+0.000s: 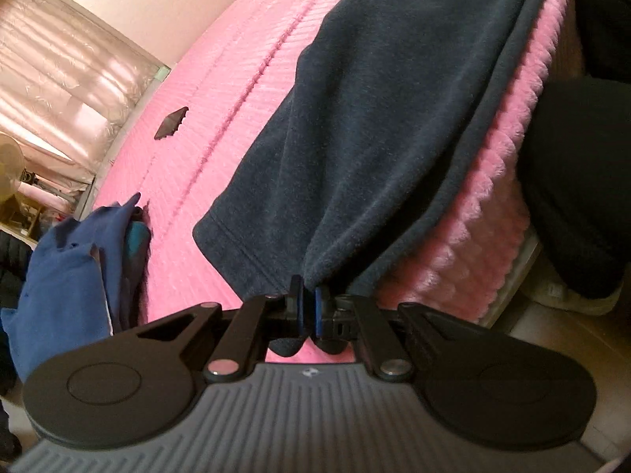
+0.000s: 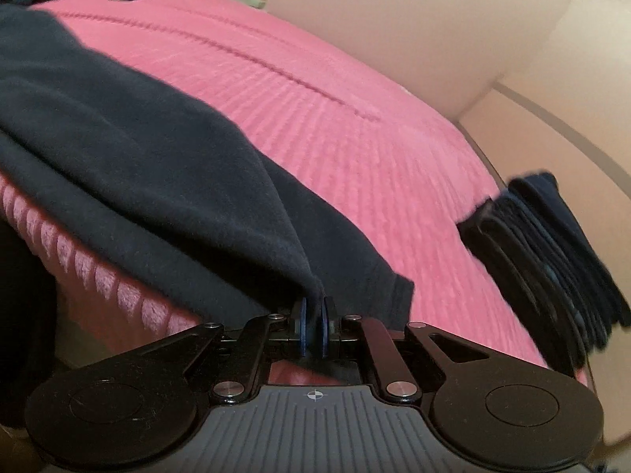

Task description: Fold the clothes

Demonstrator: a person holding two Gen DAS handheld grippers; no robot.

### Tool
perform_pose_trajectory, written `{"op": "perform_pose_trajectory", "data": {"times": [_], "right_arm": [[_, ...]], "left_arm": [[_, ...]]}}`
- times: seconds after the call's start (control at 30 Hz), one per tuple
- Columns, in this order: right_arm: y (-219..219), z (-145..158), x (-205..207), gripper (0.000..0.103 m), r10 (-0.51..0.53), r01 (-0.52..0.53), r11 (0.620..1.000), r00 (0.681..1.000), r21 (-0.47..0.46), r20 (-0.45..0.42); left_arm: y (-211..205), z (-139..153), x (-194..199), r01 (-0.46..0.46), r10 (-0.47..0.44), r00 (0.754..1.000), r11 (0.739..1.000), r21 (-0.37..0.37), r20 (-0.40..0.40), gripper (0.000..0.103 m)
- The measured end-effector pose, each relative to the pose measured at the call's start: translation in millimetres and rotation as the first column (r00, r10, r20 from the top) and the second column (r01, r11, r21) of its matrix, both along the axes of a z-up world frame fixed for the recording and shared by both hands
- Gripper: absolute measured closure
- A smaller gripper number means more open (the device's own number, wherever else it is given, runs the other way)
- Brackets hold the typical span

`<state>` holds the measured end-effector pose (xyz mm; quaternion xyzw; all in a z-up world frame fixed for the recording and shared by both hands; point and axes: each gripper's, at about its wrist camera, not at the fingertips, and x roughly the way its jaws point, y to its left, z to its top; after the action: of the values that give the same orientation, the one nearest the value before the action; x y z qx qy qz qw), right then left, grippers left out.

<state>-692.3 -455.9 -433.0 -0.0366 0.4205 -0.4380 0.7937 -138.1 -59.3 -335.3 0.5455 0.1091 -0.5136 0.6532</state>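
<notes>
A dark navy fleece garment (image 1: 386,110) lies spread on the pink bed cover (image 1: 236,90), hanging a little over the bed's near edge. My left gripper (image 1: 309,295) is shut on a pinched fold of the garment's edge near a hemmed corner. In the right wrist view the same garment (image 2: 150,165) stretches away to the left, and my right gripper (image 2: 314,307) is shut on another pinched fold of its edge beside a corner. Both grippers are at the bed's near edge.
A heap of blue clothes (image 1: 75,260) lies at the left end of the bed. A stack of folded dark clothes (image 2: 544,252) sits at the right end of the pink cover (image 2: 374,138). A small dark patch (image 1: 171,122) lies on the cover. A person's dark legs (image 1: 579,181) stand close by.
</notes>
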Motion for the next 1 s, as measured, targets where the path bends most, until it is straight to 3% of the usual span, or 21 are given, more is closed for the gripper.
{"op": "perform_pose_trajectory", "data": {"times": [0.07,0.13,0.17,0.2,0.23,0.3,0.37,0.4,0.47,0.5,0.53,0.6,0.63,0.7,0.73,0.77,0.8,0.87,0.9,0.93,1.0], "right_arm": [[2,0,-8,0.092,-0.084,0.081,0.996,0.994,0.043,0.069],[7,0,-27,0.031,-0.188,0.159,0.978,0.949,0.131,0.251],[10,2,-38,0.027,-0.245,0.190,0.965,0.905,0.183,0.349],[14,4,-47,0.027,-0.304,0.208,0.946,0.837,0.250,0.455],[16,6,-56,0.027,-0.371,0.211,0.920,0.739,0.330,0.562],[15,1,-69,0.027,-0.483,0.185,0.869,0.512,0.458,0.710],[11,-9,-72,0.027,-0.551,0.120,0.831,0.303,0.543,0.777],[8,-15,-70,0.027,-0.588,0.098,0.807,0.215,0.582,0.779],[0,-28,-66,0.027,-0.662,0.075,0.749,0.082,0.658,0.745],[-5,-34,-64,0.027,-0.689,0.064,0.724,0.025,0.686,0.725],[-8,-36,-62,0.027,-0.704,0.069,0.708,-0.010,0.703,0.710],[-11,-36,-61,0.032,-0.726,0.106,0.677,-0.064,0.728,0.684],[-11,-34,-61,0.061,-0.733,0.128,0.664,-0.083,0.736,0.676],[-12,-26,-64,0.094,-0.731,0.176,0.657,-0.090,0.733,0.677],[-13,-21,-67,0.100,-0.722,0.193,0.666,-0.072,0.720,0.688],[-12,-14,-69,0.100,-0.699,0.212,0.691,-0.044,0.691,0.713],[-9,-4,-71,0.100,-0.655,0.231,0.735,-0.002,0.638,0.756],[3,19,-71,0.100,-0.534,0.284,0.828,0.133,0.484,0.835],[11,22,-71,0.100,-0.507,0.306,0.844,0.182,0.441,0.843],[13,16,-73,0.100,-0.525,0.310,0.834,0.190,0.457,0.829],[12,-13,-79,0.100,-0.629,0.319,0.762,0.162,0.563,0.760]], "left_arm": [[0,-3,1,-0.003,0.003,1.000,1.000,0.005,-0.007,0.099],[-1,-6,2,-0.007,0.007,1.000,1.000,0.013,-0.012,0.099],[-1,-7,1,-0.009,0.009,1.000,1.000,0.018,-0.013,0.099],[-2,-8,0,-0.011,0.011,1.000,1.000,0.022,-0.014,0.099],[-3,-7,1,-0.012,0.013,1.000,1.000,0.026,-0.015,0.099],[-6,-7,3,-0.016,0.017,1.000,0.999,0.035,-0.018,0.099],[-9,-6,3,-0.020,0.021,1.000,0.999,0.044,-0.020,0.099],[-10,-6,3,-0.021,0.022,1.000,0.999,0.049,-0.019,0.099],[-11,-6,3,-0.023,0.024,1.000,0.998,0.058,-0.015,0.099],[-12,-6,2,-0.022,0.023,1.000,0.998,0.063,-0.013,0.099],[-12,-5,2,-0.022,0.023,1.000,0.998,0.066,-0.011,0.099],[-12,-4,1,-0.023,0.024,1.000,0.997,0.071,-0.007,0.099],[-12,-3,1,-0.026,0.026,1.000,0.997,0.072,-0.006,0.099],[-12,-1,1,-0.030,0.030,1.000,0.997,0.072,-0.006,0.099],[-13,0,1,-0.032,0.033,0.999,0.997,0.071,-0.006,0.099],[-13,1,1,-0.031,0.031,1.000,0.997,0.067,-0.001,0.099],[-13,3,-1,-0.027,0.027,1.000,0.998,0.055,0.007,0.099],[-11,8,-5,-0.022,0.022,1.000,0.999,0.030,0.007,0.099],[-10,10,-7,-0.020,0.020,1.000,1.000,0.023,0.002,0.099],[-9,10,-8,-0.020,0.021,1.000,0.999,0.025,-0.002,0.099],[-9,5,-10,-0.015,0.015,1.000,0.999,0.049,-0.001,0.099]]}}
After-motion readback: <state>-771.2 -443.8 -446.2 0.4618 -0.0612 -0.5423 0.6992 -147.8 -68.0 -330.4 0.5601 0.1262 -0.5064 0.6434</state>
